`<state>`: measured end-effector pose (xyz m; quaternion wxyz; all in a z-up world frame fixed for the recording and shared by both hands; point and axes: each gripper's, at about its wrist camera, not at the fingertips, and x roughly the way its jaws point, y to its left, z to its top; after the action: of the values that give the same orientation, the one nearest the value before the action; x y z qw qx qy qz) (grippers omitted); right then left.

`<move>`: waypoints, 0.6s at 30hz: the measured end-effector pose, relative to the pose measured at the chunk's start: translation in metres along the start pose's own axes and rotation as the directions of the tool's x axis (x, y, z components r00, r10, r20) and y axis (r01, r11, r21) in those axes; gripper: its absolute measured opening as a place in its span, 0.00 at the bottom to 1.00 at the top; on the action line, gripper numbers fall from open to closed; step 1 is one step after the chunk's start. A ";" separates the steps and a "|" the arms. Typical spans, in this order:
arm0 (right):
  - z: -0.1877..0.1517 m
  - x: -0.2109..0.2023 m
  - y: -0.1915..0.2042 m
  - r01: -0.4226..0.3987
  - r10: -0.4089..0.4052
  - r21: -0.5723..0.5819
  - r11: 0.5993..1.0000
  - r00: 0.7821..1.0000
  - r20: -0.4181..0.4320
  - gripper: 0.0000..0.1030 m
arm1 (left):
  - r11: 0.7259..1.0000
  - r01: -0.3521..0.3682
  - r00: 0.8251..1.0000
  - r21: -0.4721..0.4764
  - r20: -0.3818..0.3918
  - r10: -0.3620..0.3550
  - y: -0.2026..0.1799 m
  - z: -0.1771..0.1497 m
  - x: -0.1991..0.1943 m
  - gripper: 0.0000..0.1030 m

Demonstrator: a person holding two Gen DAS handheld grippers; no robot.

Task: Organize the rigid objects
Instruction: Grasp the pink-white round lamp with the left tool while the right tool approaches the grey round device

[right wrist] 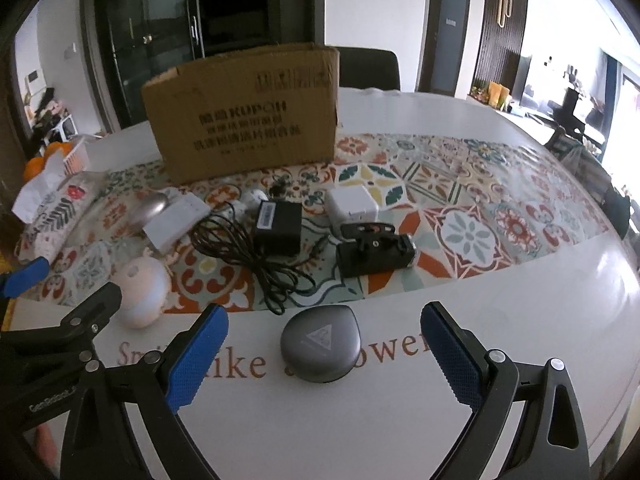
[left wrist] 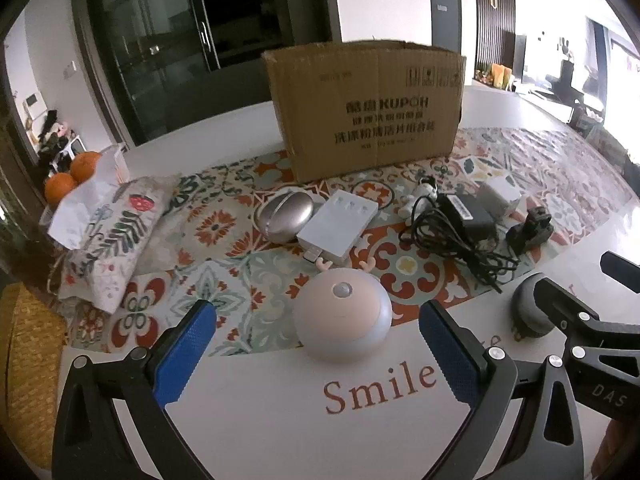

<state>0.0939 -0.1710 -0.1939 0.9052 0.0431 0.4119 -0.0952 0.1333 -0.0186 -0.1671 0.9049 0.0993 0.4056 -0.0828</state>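
Both jaws wide open: left gripper (left wrist: 316, 344) before the pink dome night light (left wrist: 343, 314), right gripper (right wrist: 324, 344) before the grey teardrop case (right wrist: 320, 342).

A matt brown cardboard box (left wrist: 366, 110) is sitting on a glossy patterned tablecloth (right wrist: 460, 184); a smooth grey metallic-looking case (right wrist: 320, 343) is lying between knurled blue gripper pads (right wrist: 200, 350).

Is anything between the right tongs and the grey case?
No. The right tongs are open with the grey case right between the two fingers on the bare white table. Nothing blocks it.
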 end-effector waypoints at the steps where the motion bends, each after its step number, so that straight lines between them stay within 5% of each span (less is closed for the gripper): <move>1: -0.001 0.004 0.000 0.003 -0.003 0.007 1.000 1.000 -0.005 0.93 | 1.000 0.007 1.000 0.003 -0.005 -0.007 -0.001 -0.001 0.004 1.00; 18: -0.017 0.044 0.000 0.034 -0.030 0.070 0.997 0.998 -0.062 0.80 | 0.998 0.047 0.997 0.053 -0.060 -0.043 -0.005 -0.008 0.055 0.95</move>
<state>0.1097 -0.1740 -0.2386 0.8886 0.0713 0.4362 -0.1229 0.1628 -0.0250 -0.2136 0.8874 0.1171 0.4318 -0.1112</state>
